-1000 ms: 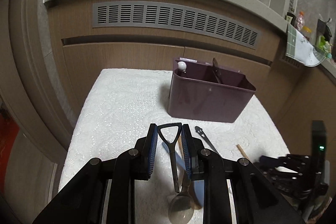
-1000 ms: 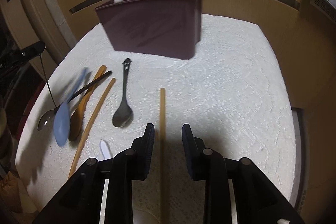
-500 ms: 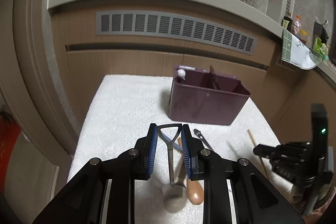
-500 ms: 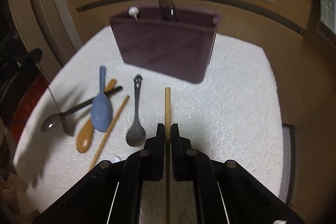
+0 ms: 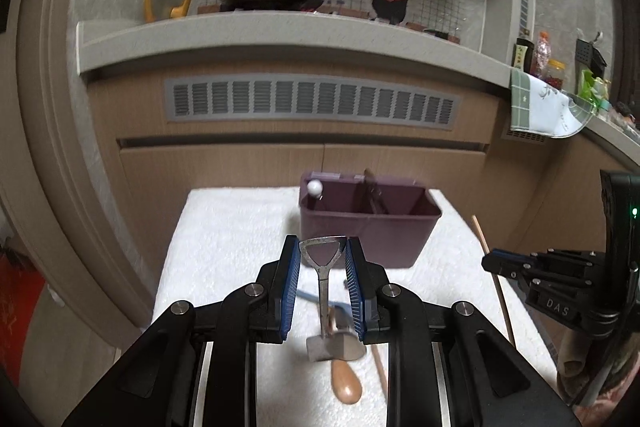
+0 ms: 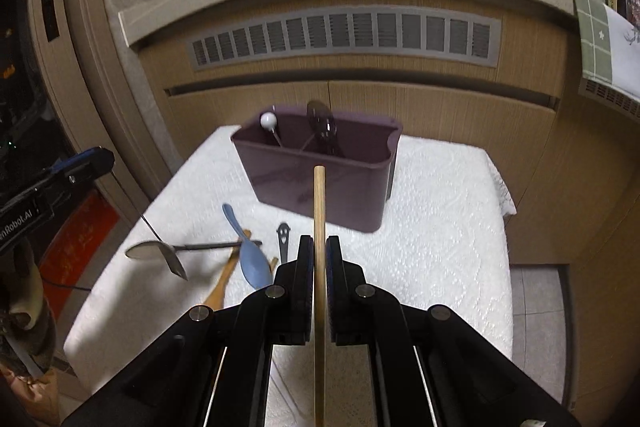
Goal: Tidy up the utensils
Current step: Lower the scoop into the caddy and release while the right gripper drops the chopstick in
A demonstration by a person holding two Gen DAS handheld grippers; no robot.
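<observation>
Both grippers are now lifting clear of the white cloth (image 6: pixel 440 227), the left gripper (image 5: pixel 323 281) pinching the shovel-handled metal spoon (image 5: pixel 323 291) and the right gripper (image 6: pixel 319 263) pinching a wooden chopstick (image 6: pixel 319 211), both facing the purple utensil caddy (image 6: pixel 320 183), likely for dropping in.

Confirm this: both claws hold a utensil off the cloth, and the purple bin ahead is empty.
Not empty. The right wrist view shows the purple bin already holding a white-tipped stick and a dark utensil. Both claws do hold utensils off the cloth.
</observation>
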